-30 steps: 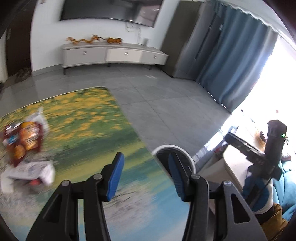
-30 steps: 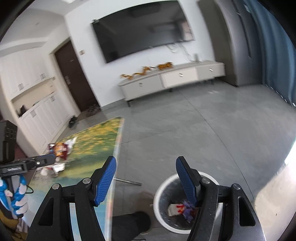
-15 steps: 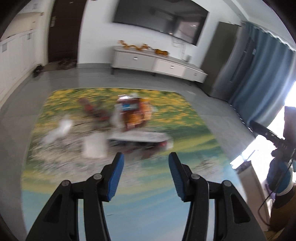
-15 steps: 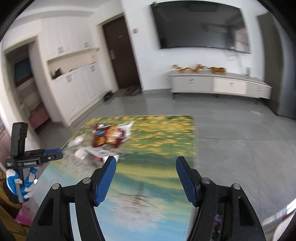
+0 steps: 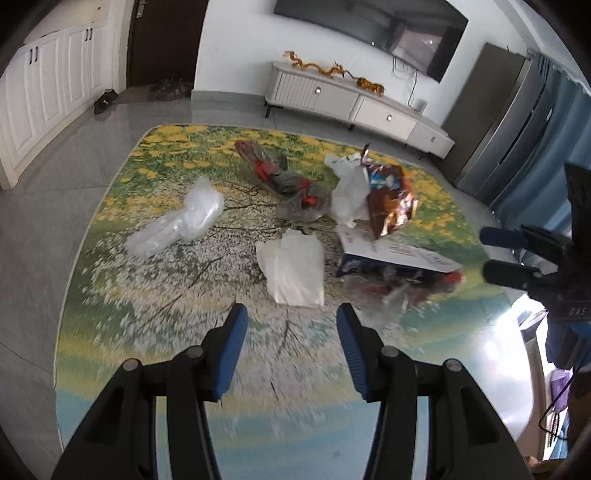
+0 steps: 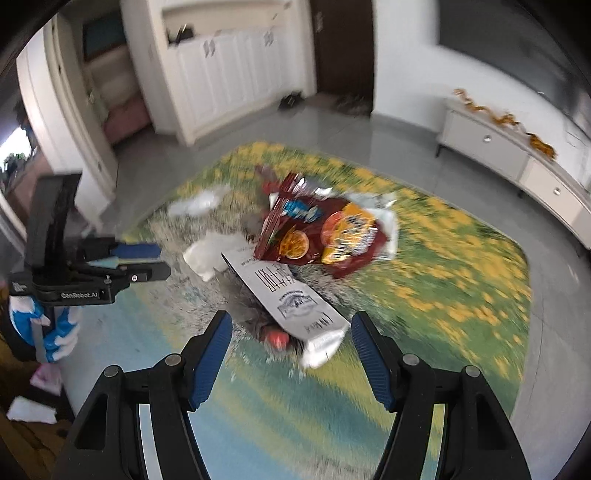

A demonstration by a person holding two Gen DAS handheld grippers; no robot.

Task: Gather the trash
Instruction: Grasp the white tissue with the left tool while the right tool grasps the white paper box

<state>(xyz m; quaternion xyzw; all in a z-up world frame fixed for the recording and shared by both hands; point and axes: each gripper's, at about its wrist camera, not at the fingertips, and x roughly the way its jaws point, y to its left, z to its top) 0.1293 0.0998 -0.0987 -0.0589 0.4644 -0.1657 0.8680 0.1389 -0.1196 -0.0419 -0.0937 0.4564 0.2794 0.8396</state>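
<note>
Trash lies on a flower-print table top point(image 5: 155, 280). A white paper bag point(image 5: 293, 264) sits just beyond my open, empty left gripper point(image 5: 291, 332). A clear plastic bag point(image 5: 177, 221) lies at the left, a red-grey wrapper point(image 5: 284, 177) behind, an orange-red chip bag point(image 5: 388, 199) at the right. A long white carton point(image 6: 284, 295) lies just ahead of my open, empty right gripper point(image 6: 291, 336), with the chip bag point(image 6: 325, 236) behind it. The left gripper shows in the right wrist view point(image 6: 144, 262); the right gripper shows in the left wrist view point(image 5: 506, 254).
A low white TV cabinet point(image 5: 351, 99) stands against the far wall under a wall TV point(image 5: 369, 22). White cupboards point(image 5: 48, 85) and a dark door point(image 5: 162, 40) are at the left. Blue curtains point(image 5: 546, 155) hang at the right. Grey tiled floor surrounds the table.
Both grippers swung from the bin and floor at the table's right side back over the table. The trash pile now lies close in front of both open grippers.
</note>
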